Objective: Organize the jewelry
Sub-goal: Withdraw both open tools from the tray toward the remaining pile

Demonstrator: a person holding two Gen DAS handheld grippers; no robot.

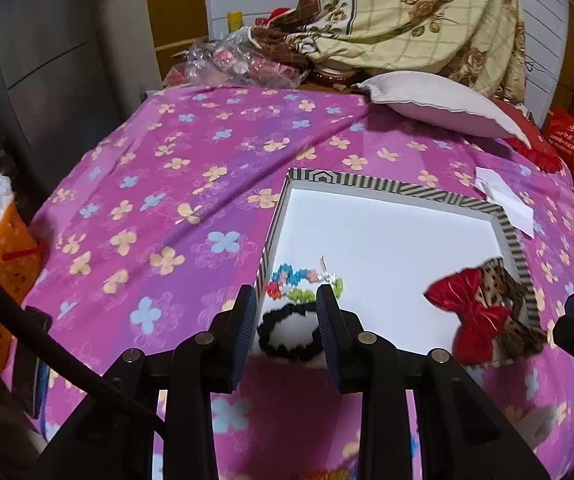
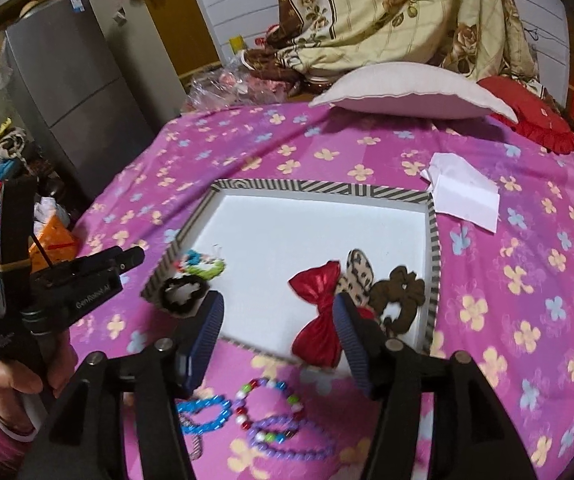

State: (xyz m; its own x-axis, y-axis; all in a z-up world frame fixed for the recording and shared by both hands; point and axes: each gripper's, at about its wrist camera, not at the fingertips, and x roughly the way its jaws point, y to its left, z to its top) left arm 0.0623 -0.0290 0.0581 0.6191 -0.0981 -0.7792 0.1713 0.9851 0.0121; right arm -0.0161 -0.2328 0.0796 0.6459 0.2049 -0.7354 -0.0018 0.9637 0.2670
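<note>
2 claws (image 1: 287,312) (image 2: 277,320) open, above tray (image 2: 433,232)

Striped-rim tray (image 2: 434,240) w/ red bow (image 2: 319,312), black scrunchie (image 2: 183,294), poss. beaded bracelets (image 2: 271,424) outside, on bedspread

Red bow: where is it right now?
In the right wrist view the red bow lies inside the striped box, at its near right corner, touching the leopard clip beside the brown scrunchie.
</note>
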